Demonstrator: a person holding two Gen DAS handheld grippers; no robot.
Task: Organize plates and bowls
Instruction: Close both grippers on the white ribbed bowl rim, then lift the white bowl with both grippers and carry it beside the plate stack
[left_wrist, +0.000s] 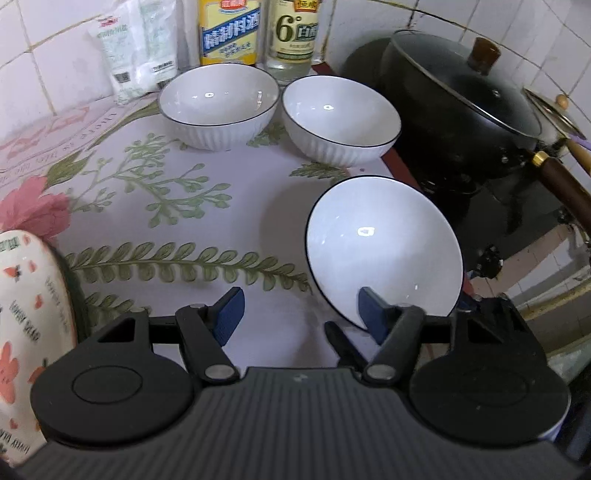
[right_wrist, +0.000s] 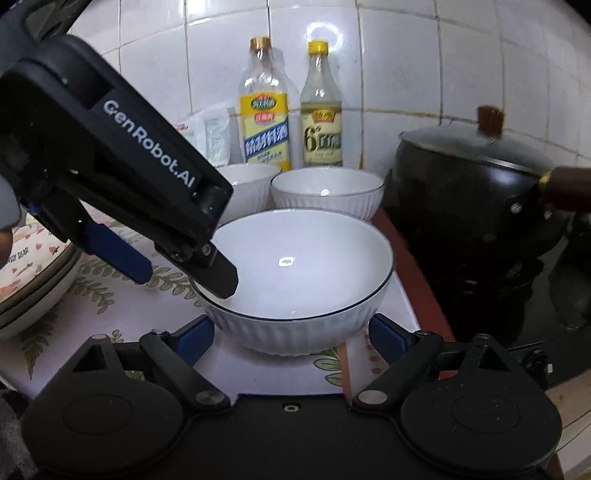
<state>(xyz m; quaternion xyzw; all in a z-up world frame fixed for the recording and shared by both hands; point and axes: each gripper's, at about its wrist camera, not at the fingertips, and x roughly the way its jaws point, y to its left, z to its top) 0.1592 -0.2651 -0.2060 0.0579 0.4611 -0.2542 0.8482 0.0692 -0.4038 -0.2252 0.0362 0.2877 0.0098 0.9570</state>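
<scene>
Guessing the left gripper (left_wrist: 299, 314), fingers spread wide with one inside the near white ribbed black-rimmed bowl (right_wrist: 295, 280) at lower centre, could tip it; right gripper (right_wrist: 291, 332) open too, straddling its base.

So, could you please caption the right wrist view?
Both grippers open: left gripper at near bowl rim, right gripper flanking it.
</scene>
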